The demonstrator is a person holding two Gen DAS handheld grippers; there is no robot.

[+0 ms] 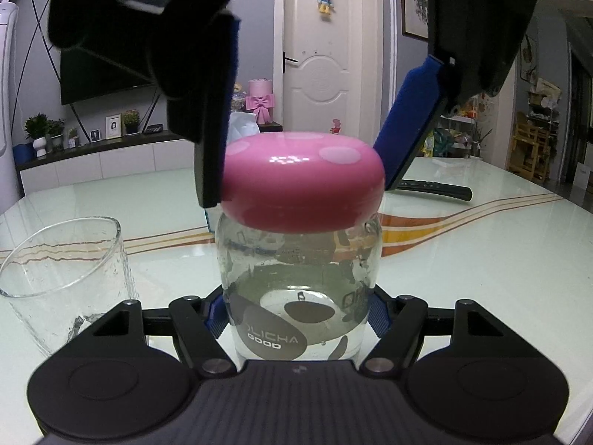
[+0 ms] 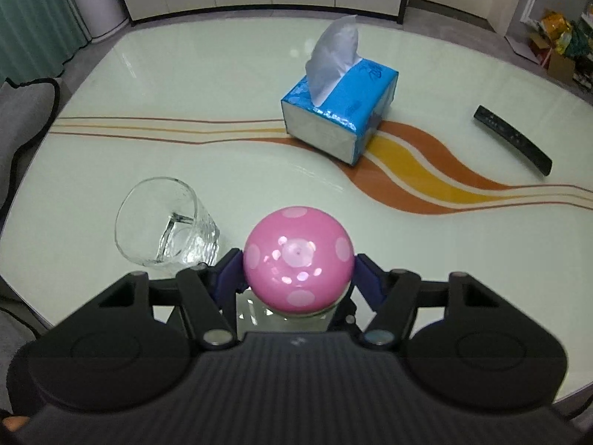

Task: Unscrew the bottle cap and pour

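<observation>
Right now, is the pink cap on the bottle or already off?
On. The pink cap sits on the bottle, slightly tilted, with the right gripper around it; whether the thread is loosened cannot be told.

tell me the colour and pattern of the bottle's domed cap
The domed cap is glossy pink with paler pink dots, clearest in the right wrist view.

bottle (image 1: 296, 296) printed "OLICHA GOOD"

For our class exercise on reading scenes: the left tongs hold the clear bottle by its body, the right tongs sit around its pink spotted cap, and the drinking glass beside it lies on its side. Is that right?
Not quite. The glass stands upright on the table, as the right wrist view shows. The rest holds: the left tongs grip the bottle by its body, and the right tongs sit around the pink cap.
</observation>
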